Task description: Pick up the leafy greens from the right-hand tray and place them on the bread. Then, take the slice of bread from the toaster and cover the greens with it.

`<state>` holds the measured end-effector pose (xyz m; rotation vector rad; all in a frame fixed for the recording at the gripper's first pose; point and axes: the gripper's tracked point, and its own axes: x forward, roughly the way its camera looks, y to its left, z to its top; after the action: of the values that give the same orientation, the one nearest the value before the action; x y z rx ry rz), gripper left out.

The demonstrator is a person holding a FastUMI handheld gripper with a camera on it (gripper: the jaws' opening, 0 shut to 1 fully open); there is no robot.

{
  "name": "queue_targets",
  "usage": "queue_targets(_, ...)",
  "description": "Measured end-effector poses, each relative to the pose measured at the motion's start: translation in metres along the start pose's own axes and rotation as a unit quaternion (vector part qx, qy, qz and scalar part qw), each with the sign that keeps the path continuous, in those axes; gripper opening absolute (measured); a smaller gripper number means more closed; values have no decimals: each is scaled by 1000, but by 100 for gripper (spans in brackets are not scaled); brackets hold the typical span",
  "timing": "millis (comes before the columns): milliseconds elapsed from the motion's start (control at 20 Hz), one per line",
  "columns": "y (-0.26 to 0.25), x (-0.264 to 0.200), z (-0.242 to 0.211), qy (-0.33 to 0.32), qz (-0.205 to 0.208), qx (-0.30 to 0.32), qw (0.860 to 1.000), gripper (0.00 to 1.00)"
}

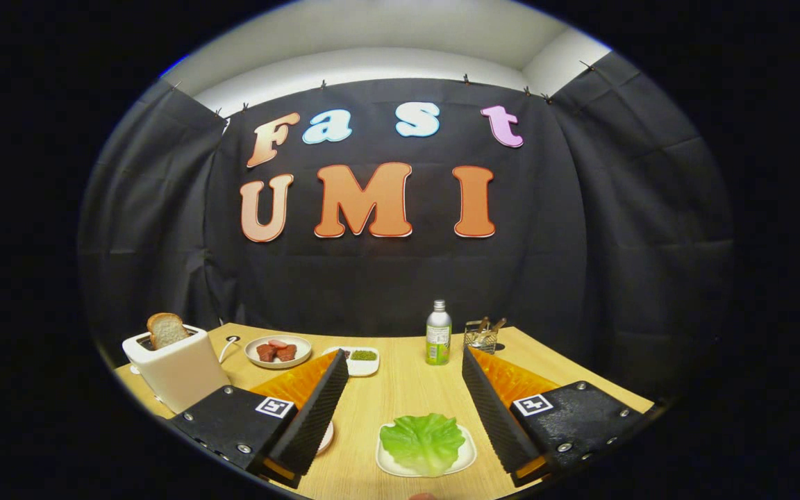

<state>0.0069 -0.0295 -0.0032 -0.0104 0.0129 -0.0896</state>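
A green lettuce leaf (422, 443) lies on a small white tray (468, 455) on the wooden table, low between my two fingers and nearer the right one. My gripper (405, 357) is open, held above the table with nothing between its fingers. A white toaster (178, 371) stands to the left of the left finger, with a browned slice of bread (166, 329) sticking up out of its slot. The rim of a white plate (329, 437) peeks out beside the left finger; what lies on it is hidden.
Beyond the fingers are a round plate with reddish meat pieces (277, 351), a small white dish with green bits (360, 360), a green-labelled bottle (438, 333) and a wire basket (482, 336). The table's right edge (601, 378) runs close past the right finger.
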Motion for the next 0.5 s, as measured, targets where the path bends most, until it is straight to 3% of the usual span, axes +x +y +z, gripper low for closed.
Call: queue_targets(500,6,10,-9,10,20,-29,999,99)
